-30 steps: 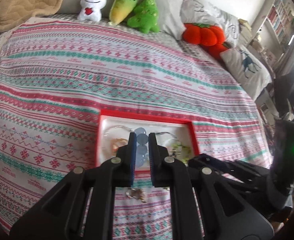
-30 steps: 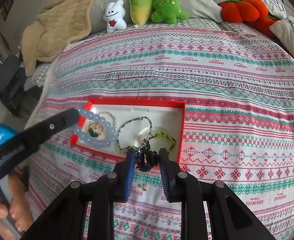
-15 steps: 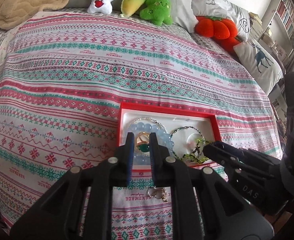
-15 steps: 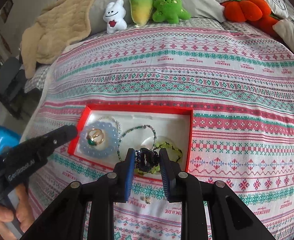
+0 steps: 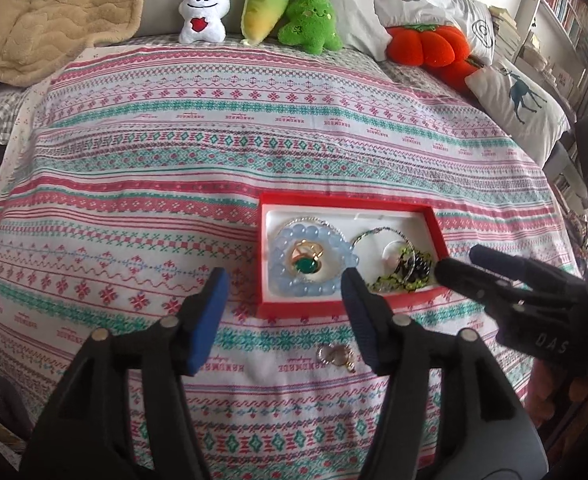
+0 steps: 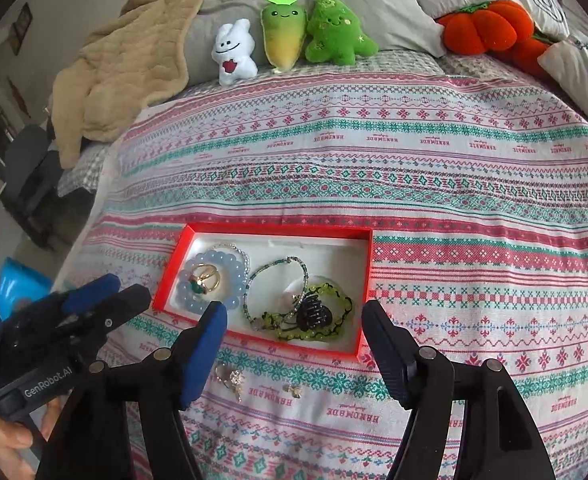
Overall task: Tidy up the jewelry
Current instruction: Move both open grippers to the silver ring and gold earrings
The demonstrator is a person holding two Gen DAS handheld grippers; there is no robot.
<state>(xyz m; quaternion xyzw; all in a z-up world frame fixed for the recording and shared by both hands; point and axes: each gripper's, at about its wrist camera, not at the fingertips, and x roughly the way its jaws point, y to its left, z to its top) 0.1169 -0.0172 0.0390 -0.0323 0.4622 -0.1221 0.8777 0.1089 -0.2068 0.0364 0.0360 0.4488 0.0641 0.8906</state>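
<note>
The red box (image 6: 364,280) is taken as landmark; it lies on the patterned bedspread (image 6: 374,152), long axis running left to right across both wrist views. Inside it, at the left end, a pale blue bead bracelet (image 5: 314,260) is seen ringing a gold ring with a green stone (image 5: 305,261); at the right end a black hair claw (image 6: 314,312) rests on tangled green and thin beaded strands. Outside the box, just beyond its near wall, 2 small loose pieces remain on the cloth: a gold earring cluster (image 6: 229,378) off the near-left part of the wall and a tiny stud (image 6: 293,390) a little to its right. In the left wrist view only 1 such piece (image 5: 336,356) is made out, lying nearly under the inner finger. The left gripper (image 5: 285,304) is opening, nothing between its jaws, hovering at the near-left corner of the box. The right gripper (image 6: 294,332) is likewise opening and empty, its jaws straddling the near wall above the claw. Judged next: the loose pieces are to be lifted into the box. They lie on the near side of the box, below both grippers; the earring cluster appears nearer the left one. Its long axis cannot be told at this size. Thin metal on soft cloth is expected to be hard to pinch.
</note>
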